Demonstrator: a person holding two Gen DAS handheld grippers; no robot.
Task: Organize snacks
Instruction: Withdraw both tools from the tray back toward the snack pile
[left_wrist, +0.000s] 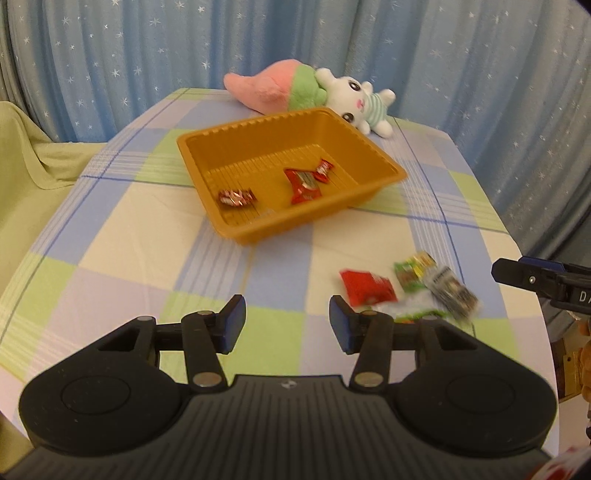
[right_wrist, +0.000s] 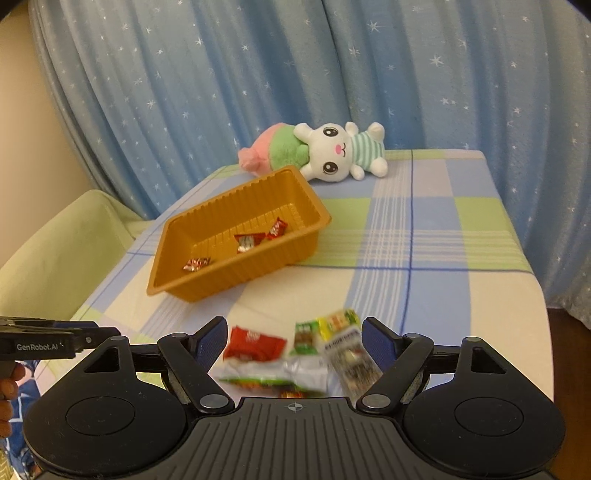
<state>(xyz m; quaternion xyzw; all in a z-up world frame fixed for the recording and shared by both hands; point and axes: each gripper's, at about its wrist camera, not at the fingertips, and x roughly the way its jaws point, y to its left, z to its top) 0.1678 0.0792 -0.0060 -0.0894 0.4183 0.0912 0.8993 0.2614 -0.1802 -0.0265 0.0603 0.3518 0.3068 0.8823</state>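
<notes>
Closest to us, our right gripper has its jaws spread wide over the loose snack pile, nothing pinched yet. That pile is a red packet, a green one, a yellow-topped bar wrapper and a silvery bag, all blurry and overlapping on the checked tablecloth. Our left gripper is also spread wide and empty, hovering over bare cloth just left of the same pile. Further back sits the orange tray, with three small red-wrapped candies already in it. Behind the tray, a plush bunny lies on its side next to a pink-and-green plush, in front of the starry blue curtain.
</notes>
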